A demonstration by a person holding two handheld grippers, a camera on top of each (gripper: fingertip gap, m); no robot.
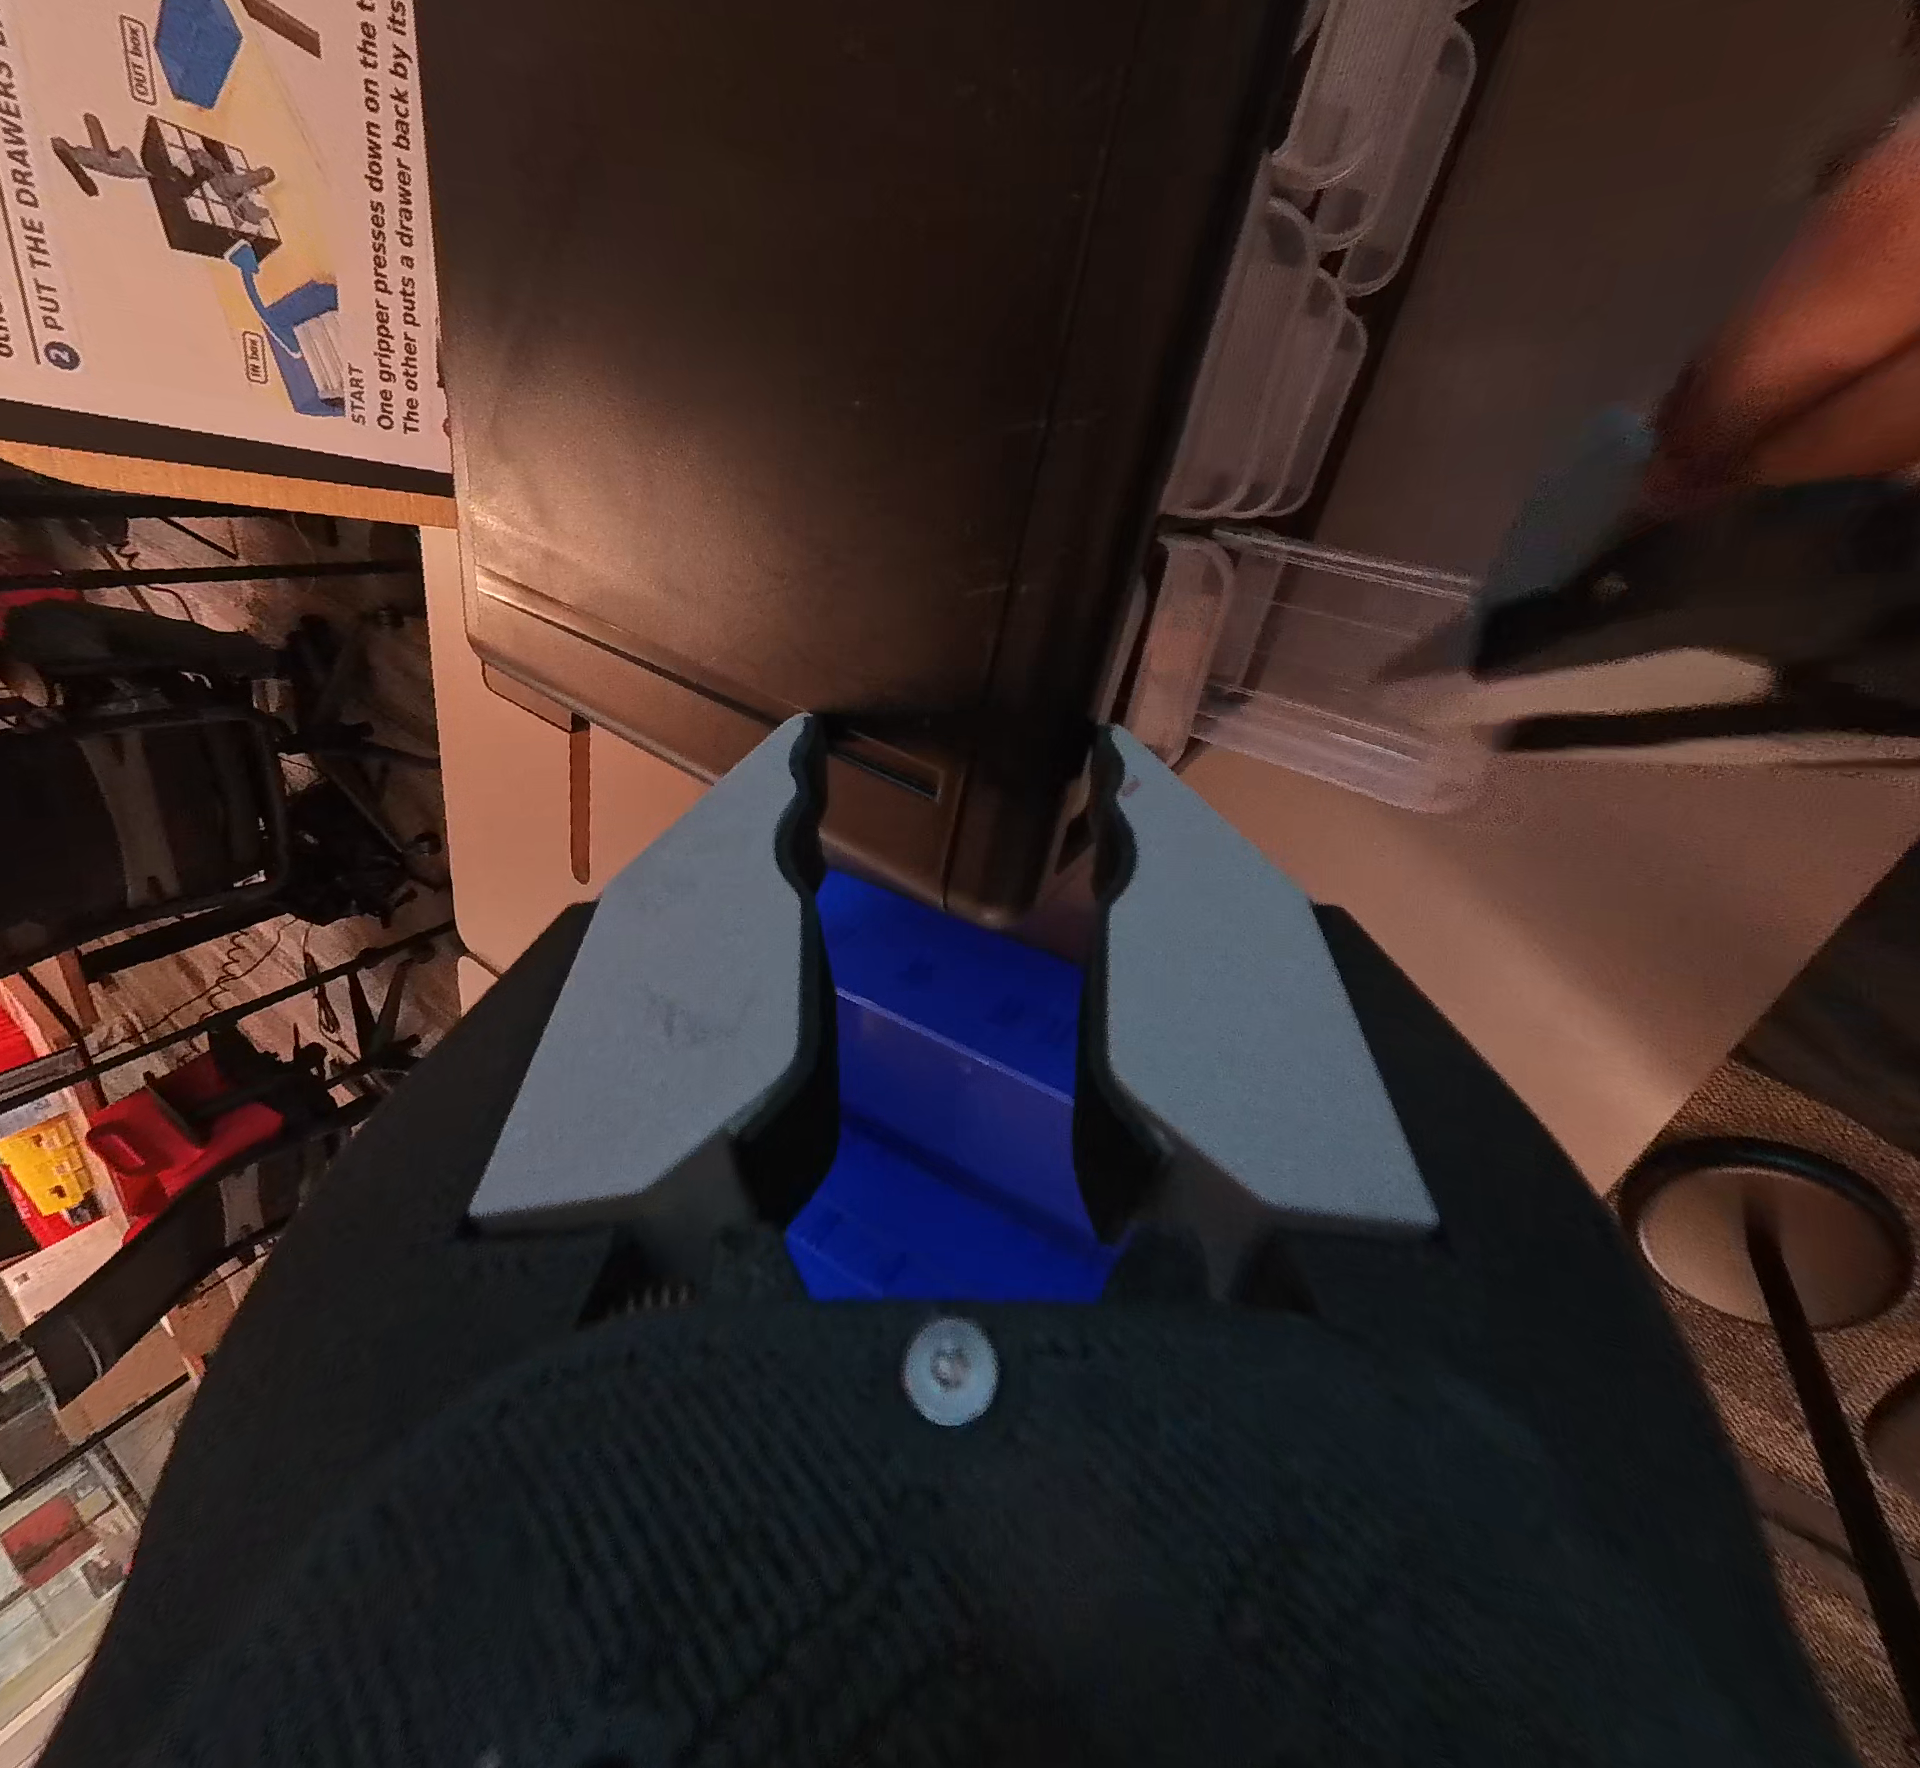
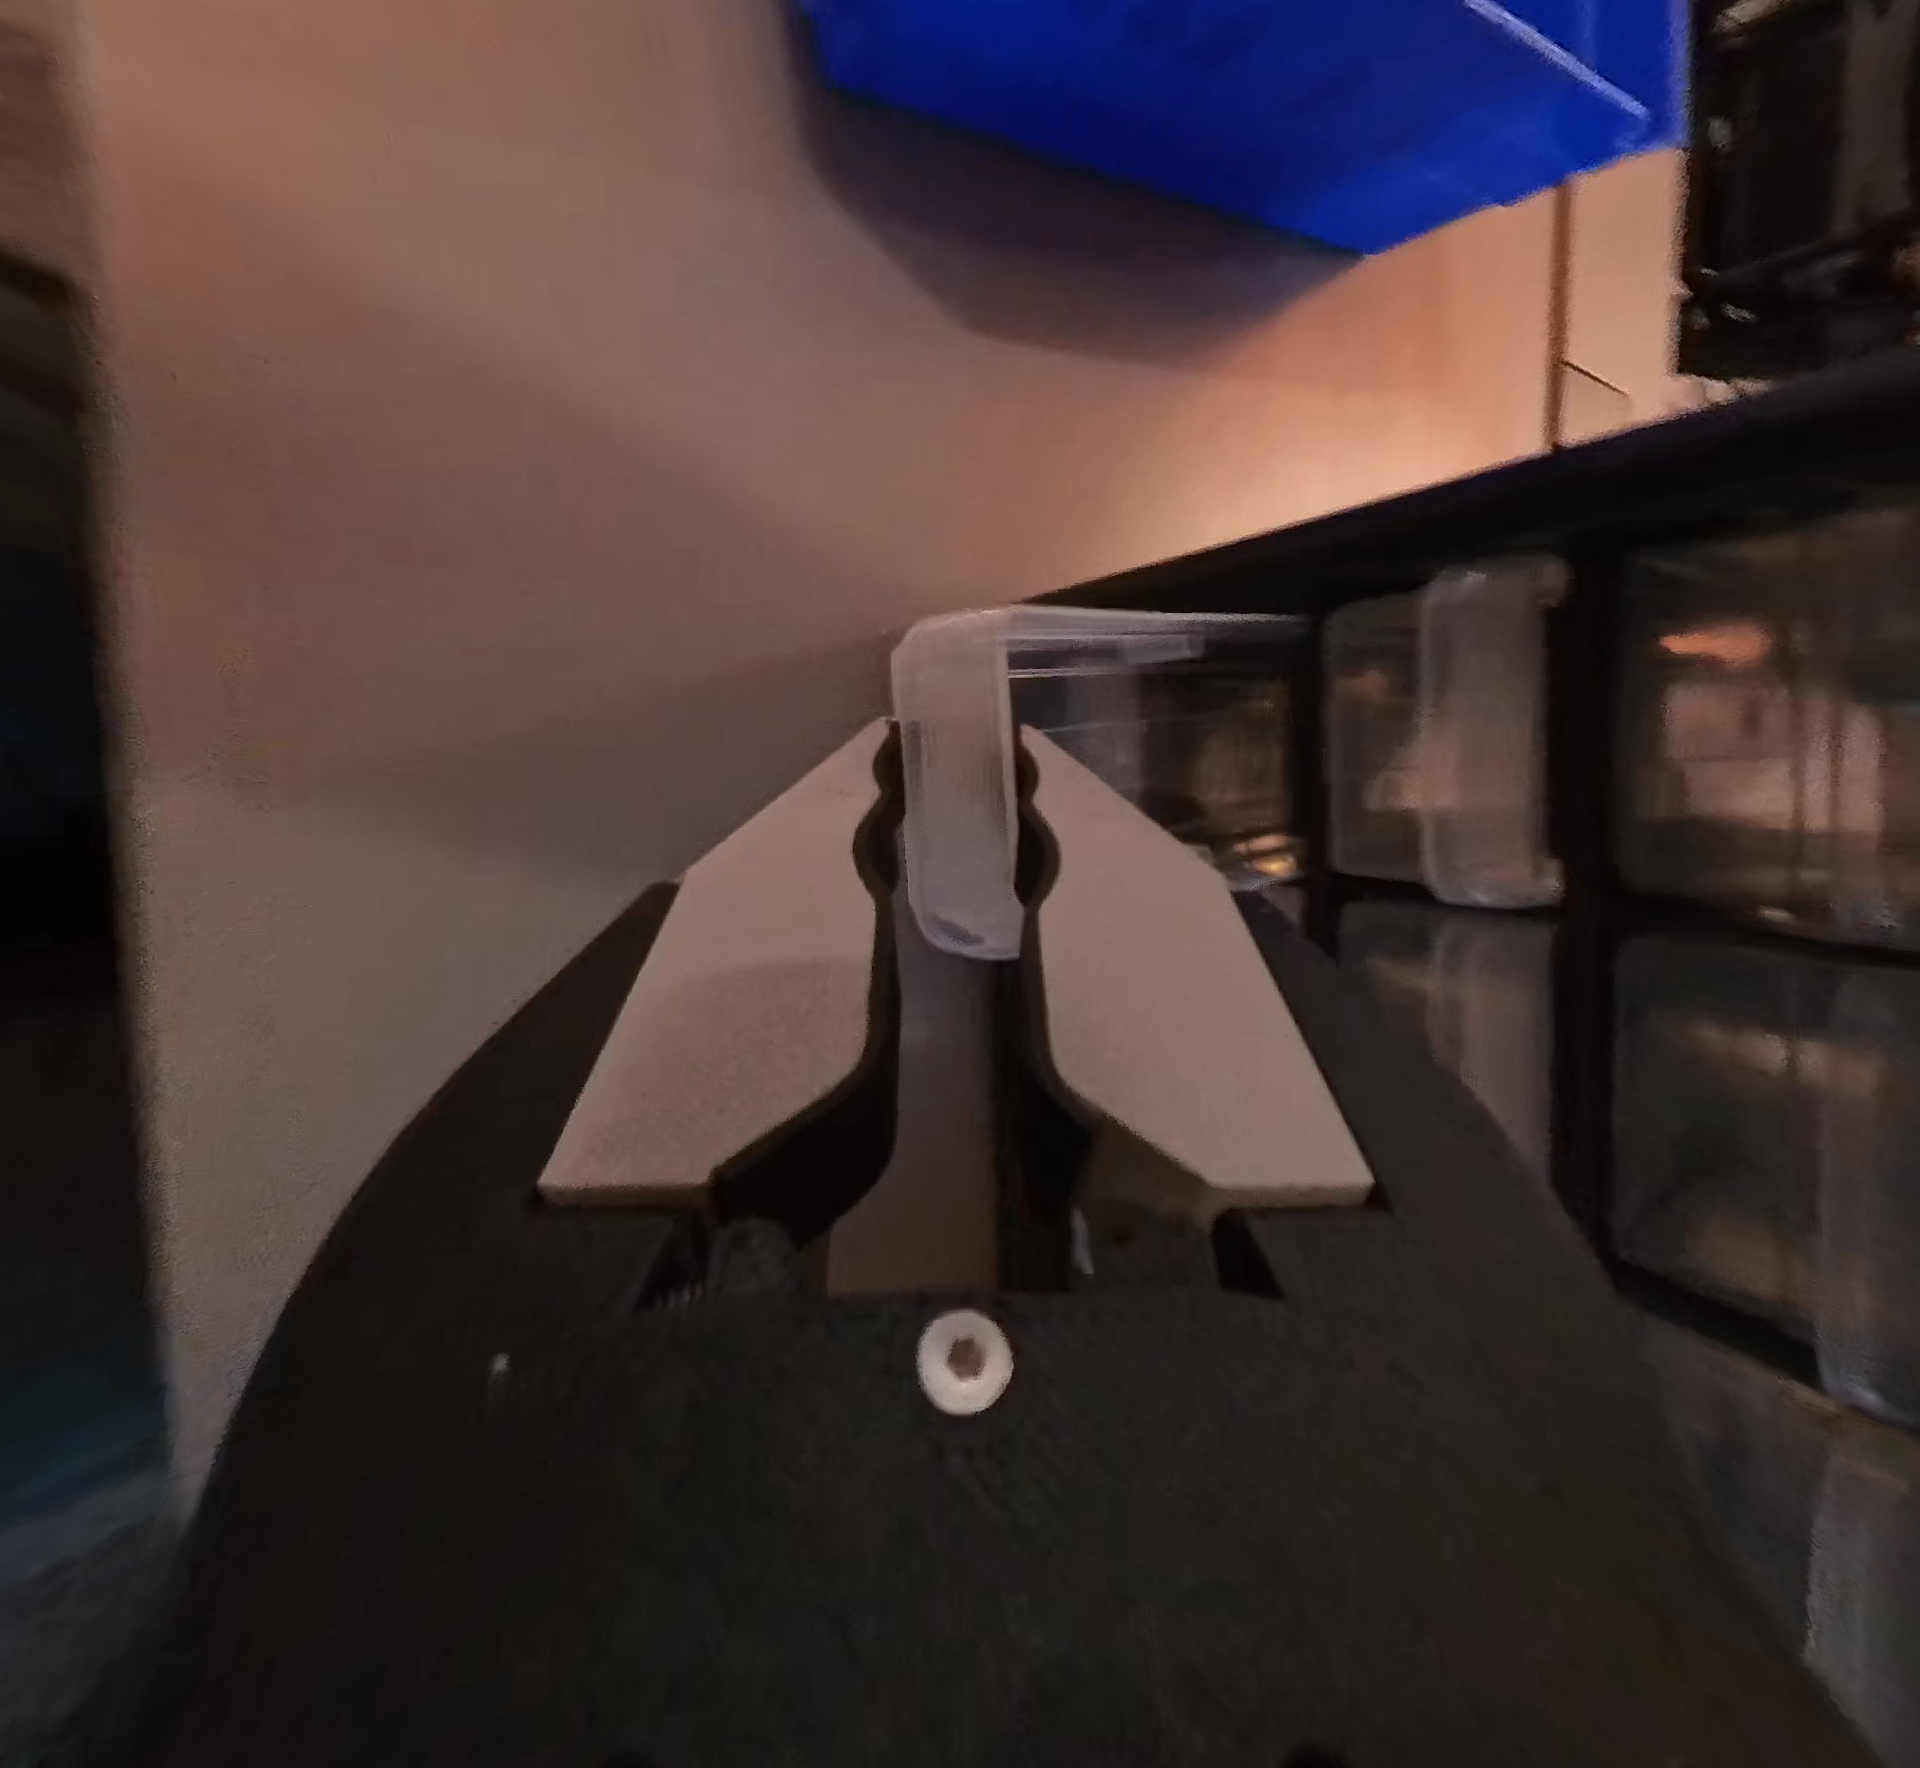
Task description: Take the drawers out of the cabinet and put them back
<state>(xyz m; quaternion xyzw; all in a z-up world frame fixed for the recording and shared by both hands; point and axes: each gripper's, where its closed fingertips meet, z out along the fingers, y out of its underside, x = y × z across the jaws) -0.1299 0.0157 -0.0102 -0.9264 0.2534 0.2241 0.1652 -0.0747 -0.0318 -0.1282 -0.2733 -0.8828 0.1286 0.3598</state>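
A black cabinet (image 1: 779, 264) stands on the table; I look down on its top in the left wrist view. My left gripper (image 1: 956, 762) is open, its fingertips resting at the cabinet's near top edge. Clear drawers line the cabinet front (image 2: 1766, 731). One clear drawer (image 1: 1340, 669) is pulled partly out at the end of the row. My right gripper (image 2: 961, 762) is shut on that clear drawer's handle (image 2: 956, 814); it also shows blurred in the left wrist view (image 1: 1662, 638), with a hand behind it.
A blue box (image 2: 1247, 25) stands on the table beyond the right gripper. Another blue box (image 1: 956, 1095) lies below the left gripper. An instruction sheet (image 1: 208, 139) lies left of the cabinet. The table edge (image 1: 1662, 991) and floor are at lower right.
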